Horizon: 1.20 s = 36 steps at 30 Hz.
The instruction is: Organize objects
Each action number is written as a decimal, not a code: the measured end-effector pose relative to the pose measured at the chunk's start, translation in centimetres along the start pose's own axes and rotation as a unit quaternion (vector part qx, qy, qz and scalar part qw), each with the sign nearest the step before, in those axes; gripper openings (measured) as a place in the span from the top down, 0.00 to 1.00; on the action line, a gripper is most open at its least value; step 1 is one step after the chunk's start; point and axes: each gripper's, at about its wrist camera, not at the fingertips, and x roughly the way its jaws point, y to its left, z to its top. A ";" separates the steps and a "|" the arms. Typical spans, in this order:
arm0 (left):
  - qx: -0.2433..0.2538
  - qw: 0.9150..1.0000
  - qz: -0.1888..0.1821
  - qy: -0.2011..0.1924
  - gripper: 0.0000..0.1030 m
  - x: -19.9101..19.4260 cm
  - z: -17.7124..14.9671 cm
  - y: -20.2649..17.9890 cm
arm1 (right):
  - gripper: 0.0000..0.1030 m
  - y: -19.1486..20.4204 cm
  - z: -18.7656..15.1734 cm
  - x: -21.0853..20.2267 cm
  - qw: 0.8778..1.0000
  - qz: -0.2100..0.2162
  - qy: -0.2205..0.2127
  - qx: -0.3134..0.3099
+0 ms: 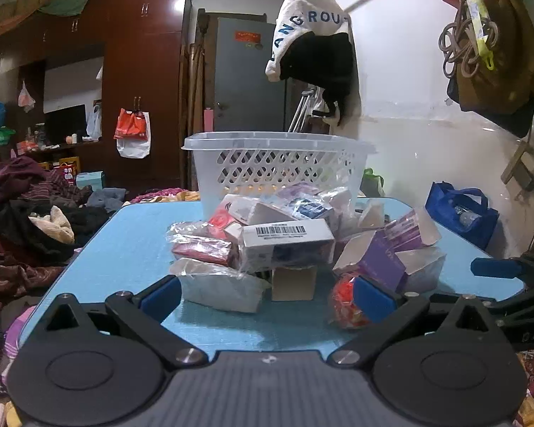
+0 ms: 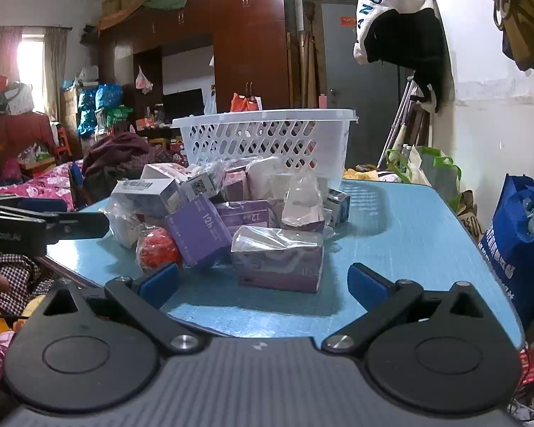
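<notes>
Heaped mid-table on the blue table (image 1: 131, 249): a pile of small boxes (image 1: 284, 245), many in clear plastic, just in front of a white lattice basket (image 1: 277, 163) at the far edge. Nearest the front edge, a red mesh ball (image 1: 345, 306) and a brown carton (image 1: 293, 283). Left gripper (image 1: 267, 297) spread wide, holding nothing. Right gripper (image 2: 263, 283) likewise agape and empty, facing a wrapped purple box (image 2: 277, 258).

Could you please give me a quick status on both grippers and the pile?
Left gripper open, empty. Right gripper open, empty. Boxes piled on blue table, basket behind. Nothing blocking.
</notes>
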 end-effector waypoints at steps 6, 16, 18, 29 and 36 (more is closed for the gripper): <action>0.006 1.000 0.006 -0.002 0.00 0.0 -0.1 -0.3 | 0.00 0.2 0.0 0.4 1.000 0.007 0.002 0.001; 0.013 1.000 0.016 -0.002 0.00 0.1 -0.3 -0.5 | 0.00 0.6 0.0 0.8 1.000 0.019 0.001 0.002; 0.013 1.000 0.016 -0.001 0.00 0.1 -0.3 -0.5 | 0.00 0.5 0.0 0.8 1.000 0.020 0.002 0.003; 0.016 1.000 0.015 -0.004 0.00 0.1 -0.3 -0.7 | 0.00 0.5 0.1 0.9 1.000 0.021 0.003 0.004; 0.019 1.000 0.007 -0.010 0.00 -0.1 -0.4 -0.8 | 0.00 0.3 0.1 0.7 1.000 0.018 -0.001 0.005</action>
